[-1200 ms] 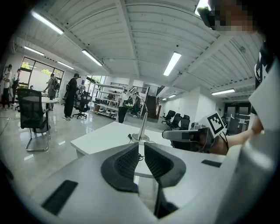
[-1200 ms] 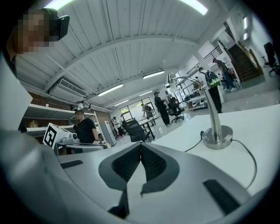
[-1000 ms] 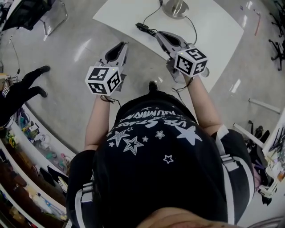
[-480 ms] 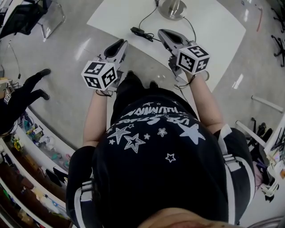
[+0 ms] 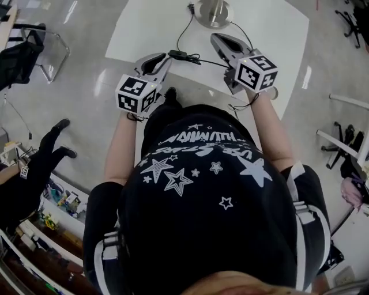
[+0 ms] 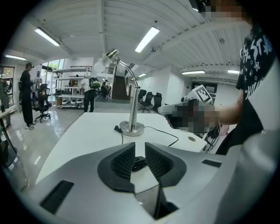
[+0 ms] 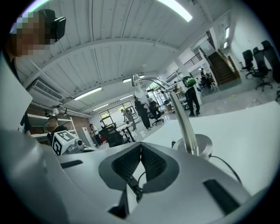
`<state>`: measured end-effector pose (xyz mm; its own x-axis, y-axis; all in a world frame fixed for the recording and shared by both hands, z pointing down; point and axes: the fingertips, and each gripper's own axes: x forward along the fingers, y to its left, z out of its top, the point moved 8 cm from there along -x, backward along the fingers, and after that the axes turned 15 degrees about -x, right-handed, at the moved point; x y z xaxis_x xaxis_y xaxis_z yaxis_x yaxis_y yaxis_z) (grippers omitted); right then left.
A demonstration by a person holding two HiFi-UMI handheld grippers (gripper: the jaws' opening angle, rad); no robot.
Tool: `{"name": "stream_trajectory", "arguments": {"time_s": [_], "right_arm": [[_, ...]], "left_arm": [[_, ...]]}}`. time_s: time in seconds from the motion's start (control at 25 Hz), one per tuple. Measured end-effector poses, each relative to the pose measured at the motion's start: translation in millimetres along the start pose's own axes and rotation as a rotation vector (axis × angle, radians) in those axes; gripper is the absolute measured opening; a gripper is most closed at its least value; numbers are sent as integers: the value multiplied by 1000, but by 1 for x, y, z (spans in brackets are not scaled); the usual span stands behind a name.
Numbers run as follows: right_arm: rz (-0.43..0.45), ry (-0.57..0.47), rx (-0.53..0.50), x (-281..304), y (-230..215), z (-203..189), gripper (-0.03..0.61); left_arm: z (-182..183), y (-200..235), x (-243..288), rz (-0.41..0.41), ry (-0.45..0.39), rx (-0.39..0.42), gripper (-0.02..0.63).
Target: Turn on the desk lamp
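The desk lamp's round metal base [image 5: 212, 11] stands at the far side of the white table [image 5: 144, 23]. Its black cord runs toward me to an inline switch [image 5: 177, 55]. My left gripper [image 5: 164, 57] hovers just short of that switch, jaws a narrow gap apart with nothing between them. In the left gripper view the switch [image 6: 139, 162] shows through the gap of the left gripper [image 6: 140, 151], with the lamp [image 6: 132, 127] beyond. My right gripper [image 5: 218, 38] is over the table near the base, shut and empty. In its own view the right gripper [image 7: 141, 148] points left of the lamp stem [image 7: 183, 118].
A person in black [image 5: 34, 167] stands on the grey floor at the left, by low shelves. A chair [image 5: 34, 46] is at the upper left, and more chairs stand at the right. The table has a small round hole [image 6: 191, 139] near its right edge.
The person has stepped up to the table. Both grippers moved forward over its near edge, and the left one now sits close to the cord's switch.
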<state>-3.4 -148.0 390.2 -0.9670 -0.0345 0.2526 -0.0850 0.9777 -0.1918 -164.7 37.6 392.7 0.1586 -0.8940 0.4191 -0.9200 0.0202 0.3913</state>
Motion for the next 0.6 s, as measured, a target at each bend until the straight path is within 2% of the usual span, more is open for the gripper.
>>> {"name": "stream_trajectory", "arguments": {"time_s": [0.08,0.2,0.4,0.52,0.6], "right_arm": [[-42,0,14,6,-5,2,6],[-92,0,34,16,-3,5,6],[-171,33,67,23,10,-2,6],[-218,43,73,26,10,-5,6],[-260,58,73,24,14,-9,6]], "left_arm": [[1,14,8,-49,42,-3,58],[-1,32,17,-124,122,11,98],[-8,51,34,-233,238,81,132],[-9,59,48,-284,277,137,192],[-11,62,58,-333,318,160,198]]}}
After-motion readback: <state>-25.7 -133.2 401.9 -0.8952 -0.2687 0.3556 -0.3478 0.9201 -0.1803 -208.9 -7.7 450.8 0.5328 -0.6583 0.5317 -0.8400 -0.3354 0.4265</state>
